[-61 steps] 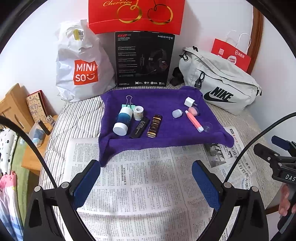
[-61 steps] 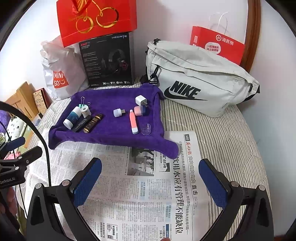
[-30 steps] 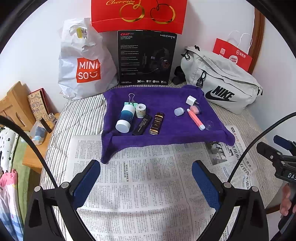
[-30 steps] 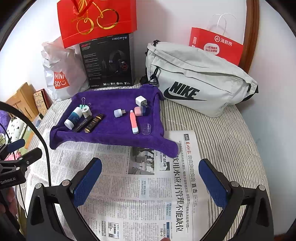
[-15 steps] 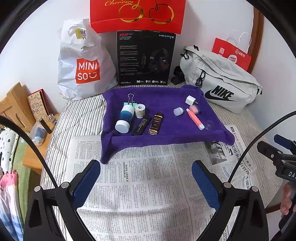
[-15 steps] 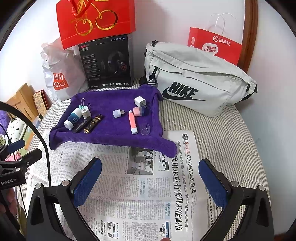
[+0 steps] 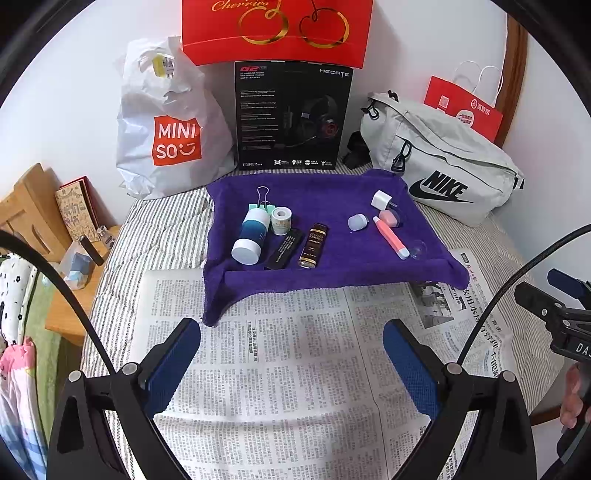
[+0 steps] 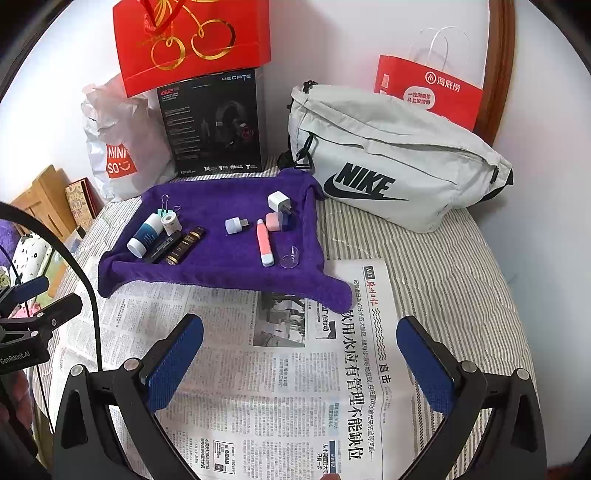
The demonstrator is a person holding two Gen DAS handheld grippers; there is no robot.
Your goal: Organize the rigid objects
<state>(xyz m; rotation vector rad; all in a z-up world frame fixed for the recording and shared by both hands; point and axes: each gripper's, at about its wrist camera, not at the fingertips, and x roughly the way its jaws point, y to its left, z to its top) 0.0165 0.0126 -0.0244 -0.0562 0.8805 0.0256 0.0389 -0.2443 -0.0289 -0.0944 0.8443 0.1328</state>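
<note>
A purple towel (image 7: 332,192) (image 8: 221,258) lies on the bed with small rigid items on it. On its left are a blue-and-white bottle (image 7: 251,236) (image 8: 144,230), a white tape roll (image 7: 281,220), a green binder clip (image 7: 263,201), a black bar (image 7: 284,248) and a brown-gold tube (image 7: 313,245) (image 8: 186,244). On its right are a white charger (image 7: 381,200) (image 8: 279,201), a pale cap (image 7: 357,222), a pink pen-like stick (image 7: 390,237) (image 8: 265,246) and a clear cup (image 8: 289,256). My left gripper (image 7: 291,363) and right gripper (image 8: 300,363) are both open over the newspaper, short of the towel, holding nothing.
Newspaper (image 7: 295,369) (image 8: 295,369) covers the striped bedding. Along the wall stand a Miniso bag (image 7: 166,129), a black headset box (image 7: 291,114), a red gift bag (image 7: 277,29), a grey Nike bag (image 8: 388,158) and a red paper bag (image 8: 428,92). A wooden side table (image 7: 74,258) sits left.
Both views shift only slightly, a small drift of the hand-held grippers. Nothing on the towel has moved, and both grippers stay open.
</note>
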